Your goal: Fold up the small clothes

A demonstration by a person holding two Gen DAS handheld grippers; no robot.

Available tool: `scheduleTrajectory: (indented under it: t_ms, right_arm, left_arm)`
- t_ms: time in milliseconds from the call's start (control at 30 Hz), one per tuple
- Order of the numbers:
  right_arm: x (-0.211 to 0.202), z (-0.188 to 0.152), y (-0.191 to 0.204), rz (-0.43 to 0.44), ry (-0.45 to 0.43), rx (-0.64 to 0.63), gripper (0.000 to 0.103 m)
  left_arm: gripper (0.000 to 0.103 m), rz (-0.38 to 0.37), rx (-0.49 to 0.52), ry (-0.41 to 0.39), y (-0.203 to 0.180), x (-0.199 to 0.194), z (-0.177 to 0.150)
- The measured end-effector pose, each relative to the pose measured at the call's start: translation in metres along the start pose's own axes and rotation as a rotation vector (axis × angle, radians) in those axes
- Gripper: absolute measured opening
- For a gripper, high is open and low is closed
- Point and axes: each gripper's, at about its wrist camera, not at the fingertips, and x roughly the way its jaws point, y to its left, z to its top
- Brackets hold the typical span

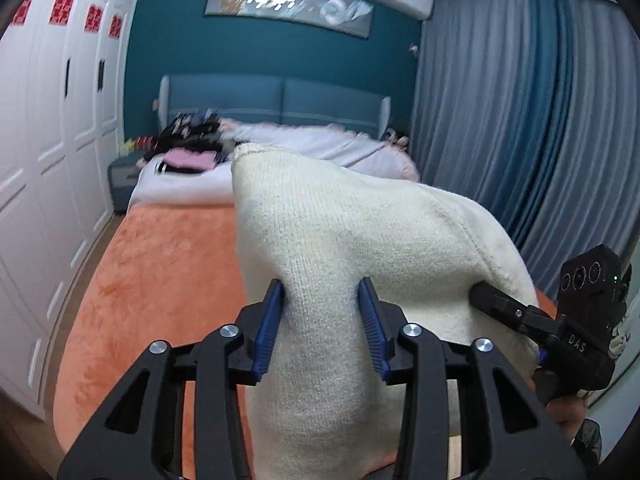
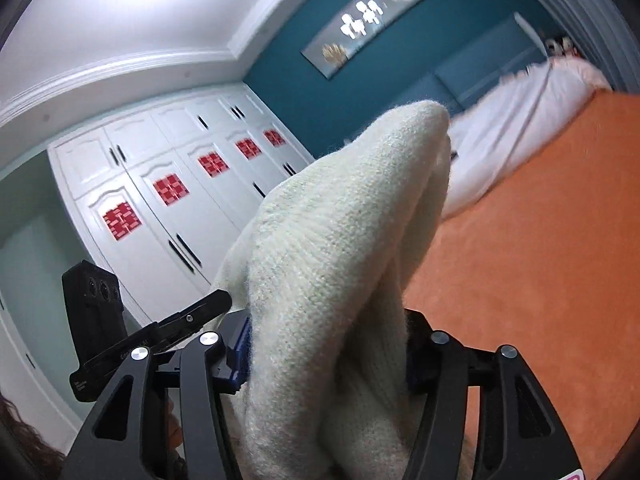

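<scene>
My left wrist view looks level along the bed (image 1: 160,264) toward the teal headboard wall, with the cream knit (image 1: 360,240) pressed close to the lens. My right wrist view tilts up and leftward at the wardrobe (image 2: 160,184) and ceiling. Both share the knit, wardrobe, wall picture and orange bedspread.

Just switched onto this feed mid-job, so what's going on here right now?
A person is holding a cream knitted garment up off the bed with both handheld grippers. The left gripper is clamped on a bunch of the knit, and the right gripper grips another part of it close alongside. The garment hangs bunched above the orange blanket, not yet laid flat or folded. A pile of dark and pink clothes lies farther up the bed.
</scene>
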Motion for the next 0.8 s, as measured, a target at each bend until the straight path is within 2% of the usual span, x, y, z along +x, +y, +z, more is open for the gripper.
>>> scheduleTrajectory:
  t_ms: [33,67,100,133,167,200,267,400,467,567,600,633,667,733,800]
  right_arm:
    - [0.022,-0.019,-0.025,-0.03,0.051,0.037,0.063]
    - [0.045,-0.043,-0.057,-0.091,0.119,0.083,0.063]
    - [0.059,-0.068,-0.086,-0.17,0.181,0.128,0.063]
    - [0.07,-0.098,-0.116,-0.283,0.247,0.18,0.058]
    - [0.072,-0.12,-0.135,-0.339,0.289,0.216,0.052]
    - [0.068,-0.135,-0.145,-0.346,0.308,0.255,0.052]
    - [0.053,-0.154,-0.152,-0.342,0.313,0.303,0.052]
    - [0.057,-0.15,-0.147,-0.359,0.343,0.237,0.059]
    - [0.072,-0.147,-0.151,-0.368,0.365,0.212,0.061]
    - [0.11,-0.154,-0.167,-0.395,0.437,0.191,0.059]
    - [0.12,-0.157,-0.174,-0.404,0.458,0.176,0.055]
    - [0.131,-0.155,-0.175,-0.423,0.482,0.141,0.029]
    - [0.138,-0.151,-0.172,-0.432,0.502,0.109,0.018]
    - [0.135,-0.127,-0.148,-0.348,0.439,0.064,0.013]
    - [0.129,-0.1,-0.113,-0.28,0.37,-0.04,0.011]
  left_arm:
    - [0.056,0.03,-0.025,0.056,0.017,0.027,-0.022]
    - [0.057,0.058,-0.048,0.12,0.034,0.057,-0.049]
    - [0.055,0.113,-0.086,0.209,0.052,0.087,-0.083]
    - [0.049,0.162,-0.132,0.297,0.068,0.106,-0.114]
    - [0.047,0.171,-0.189,0.366,0.083,0.118,-0.139]
    - [0.048,0.147,-0.262,0.397,0.095,0.119,-0.163]
    - [0.049,0.144,-0.328,0.391,0.1,0.109,-0.189]
    - [0.052,0.159,-0.31,0.4,0.091,0.11,-0.204]
    - [0.053,0.151,-0.298,0.422,0.085,0.12,-0.209]
    - [0.053,0.165,-0.273,0.458,0.078,0.134,-0.222]
    - [0.053,0.176,-0.267,0.468,0.083,0.143,-0.222]
    - [0.053,0.185,-0.262,0.477,0.083,0.145,-0.225]
    - [0.053,0.194,-0.259,0.484,0.084,0.146,-0.227]
    - [0.053,0.205,-0.25,0.482,0.086,0.149,-0.227]
    - [0.054,0.224,-0.224,0.471,0.085,0.15,-0.226]
